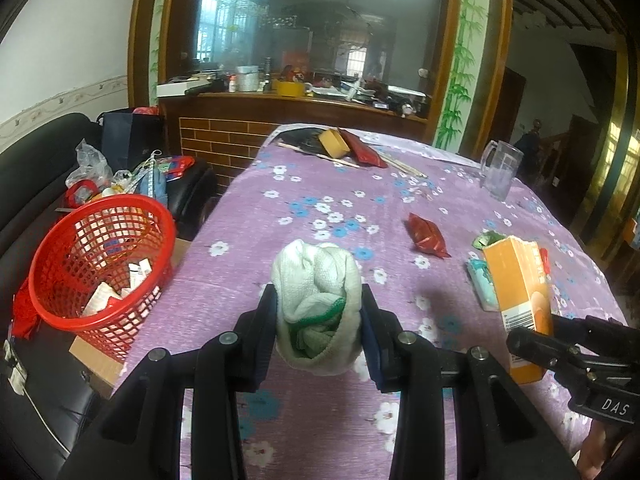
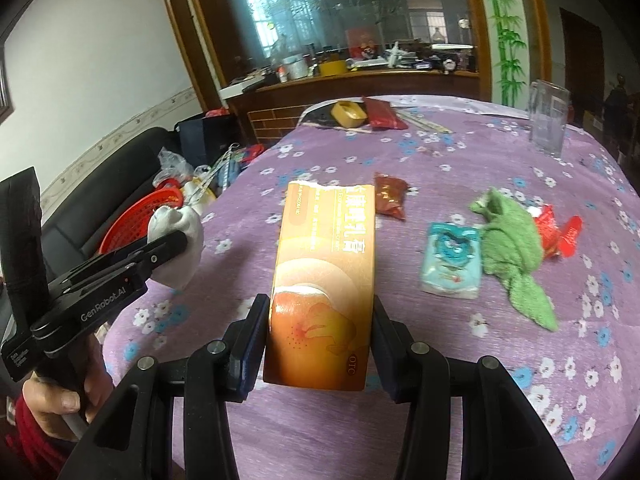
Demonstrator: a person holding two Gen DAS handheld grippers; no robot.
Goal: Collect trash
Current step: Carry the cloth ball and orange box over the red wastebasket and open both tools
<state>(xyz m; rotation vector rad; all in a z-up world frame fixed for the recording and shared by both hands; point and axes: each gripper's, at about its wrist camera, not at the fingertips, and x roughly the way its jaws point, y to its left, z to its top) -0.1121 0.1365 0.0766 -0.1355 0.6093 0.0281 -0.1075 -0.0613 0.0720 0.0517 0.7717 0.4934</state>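
purple cloth with white and blue blossoms covers the table (image 1: 304, 208) under both of my claws, and behind it i see a wooden counter below a big dark glass pane.

going left to right from my left claw (image 1: 319, 312): a red mesh basket (image 1: 102, 268) sits off the table's edge, down to the left of the claw, with a few paper scraps in its bottom. the claw itself is clamped on a balled white cloth with green trim (image 1: 316, 300), both pads pressing its sides, the bundle raised above the cloth-covered top. ahead and to the right of it lies a small red sauce packet (image 1: 426, 236). far ahead, at the table's back edge, i make out a yellow tape roll (image 1: 334, 143) beside a dark red pouch (image 1: 366, 150), and further right a clear glass mug (image 1: 502, 170).

my right claw (image 2: 320, 320) is closed on an orange medicine carton (image 2: 324, 280), gripped near its lower end, torn top pointing away from me. to the right of that claw, on the table, a teal blister pack (image 2: 450, 264) lies flat, a crumpled green cloth (image 2: 514, 248) just beside it, touching or nearly so, and red wrappers (image 2: 558, 232) lie at the cloth's far side.
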